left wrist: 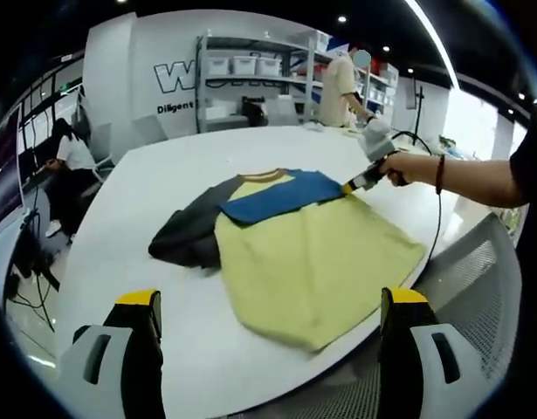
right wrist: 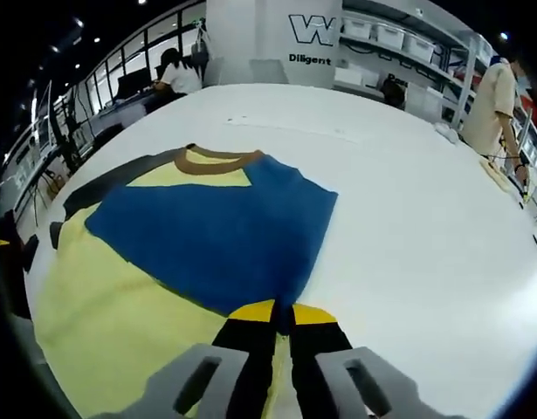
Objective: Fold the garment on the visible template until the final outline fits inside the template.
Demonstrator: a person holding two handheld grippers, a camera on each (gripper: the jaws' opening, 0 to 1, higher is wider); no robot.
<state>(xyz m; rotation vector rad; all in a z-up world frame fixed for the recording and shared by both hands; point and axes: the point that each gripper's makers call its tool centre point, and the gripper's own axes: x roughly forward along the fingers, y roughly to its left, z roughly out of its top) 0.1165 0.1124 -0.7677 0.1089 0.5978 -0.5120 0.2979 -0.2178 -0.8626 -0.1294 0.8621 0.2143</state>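
Note:
A yellow shirt (left wrist: 312, 262) lies flat on the white table (left wrist: 163, 175), brown collar (left wrist: 264, 175) at the far end. Its blue sleeve (left wrist: 281, 196) is folded across the chest, and a dark grey sleeve (left wrist: 185, 236) sticks out to the left. My left gripper (left wrist: 270, 301) hovers open, short of the hem, its jaws wide apart and holding nothing. A hand holds my right gripper (left wrist: 349, 186) at the shirt's right side. In the right gripper view, the right gripper (right wrist: 281, 316) is shut on the end of the blue sleeve (right wrist: 224, 236), which lies over the yellow body (right wrist: 102, 323).
The table's near edge runs just under the hem, with a grey mesh chair (left wrist: 478, 279) beside it. A person (left wrist: 342, 87) stands at shelves (left wrist: 246, 74) beyond the table. Another person (left wrist: 72, 157) sits at the far left. A cable (left wrist: 438, 218) hangs from the right gripper.

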